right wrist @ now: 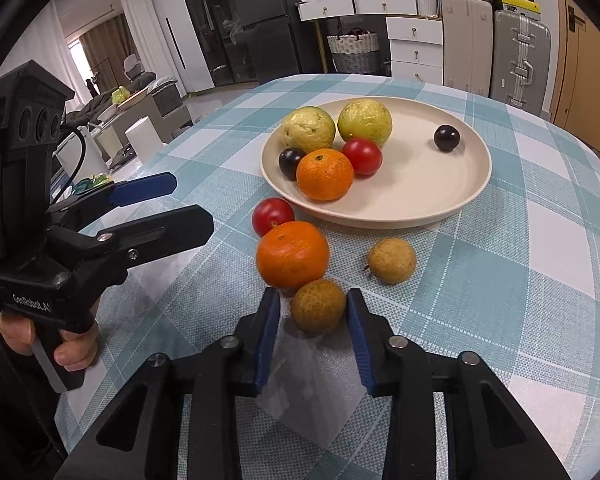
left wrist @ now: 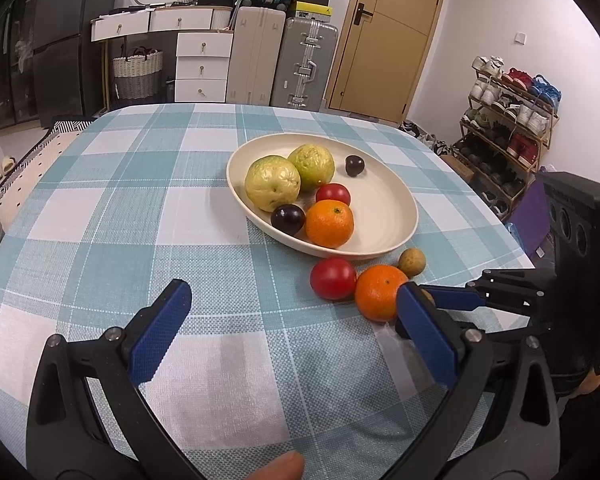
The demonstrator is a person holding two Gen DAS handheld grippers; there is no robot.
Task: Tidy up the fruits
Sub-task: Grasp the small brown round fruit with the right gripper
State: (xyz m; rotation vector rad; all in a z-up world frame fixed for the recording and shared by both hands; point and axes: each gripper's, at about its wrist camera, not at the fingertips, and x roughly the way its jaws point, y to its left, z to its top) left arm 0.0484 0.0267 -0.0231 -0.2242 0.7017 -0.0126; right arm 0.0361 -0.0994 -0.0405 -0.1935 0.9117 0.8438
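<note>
We see a worktop [left wrist: 140,200] covered in a teal-and-white checked woven cloth, with a cream oval plate [right wrist: 440,200] lying toward its far side. In the plate sit two pale yellow-green bumpy guavas [right wrist: 310,128], touching one another at the plate's far left rim, a glossy red tomato [right wrist: 363,155] just in front of them, a bright orange mandarin [right wrist: 325,174] against the near rim, a dark purple round plum [right wrist: 291,162] tucked between the mandarin and the left guava, and a second dark plum [right wrist: 447,138] alone toward the plate's right side. On the cloth just before the plate's near rim lie a second red tomato [right wrist: 273,215] and a second orange mandarin [right wrist: 293,254], which touch each other, and a tan-skinned round longan [right wrist: 392,261] that sits apart to the right of them. Our right claw [right wrist: 313,310] points down at the cloth and its blue ribbed pads stand on either side of another brownish speckled longan [right wrist: 318,306], which rests just in front of the loose mandarin; the right pad touches its skin, while on the left we cannot tell whether the pad is pressing on it or stands just clear. Our left claw [left wrist: 292,304] hovers over bare cloth nearer the worktop's near edge, its blue pads spread wide with nothing between them, and a hand [right wrist: 72,344] grips its black handle.
</note>
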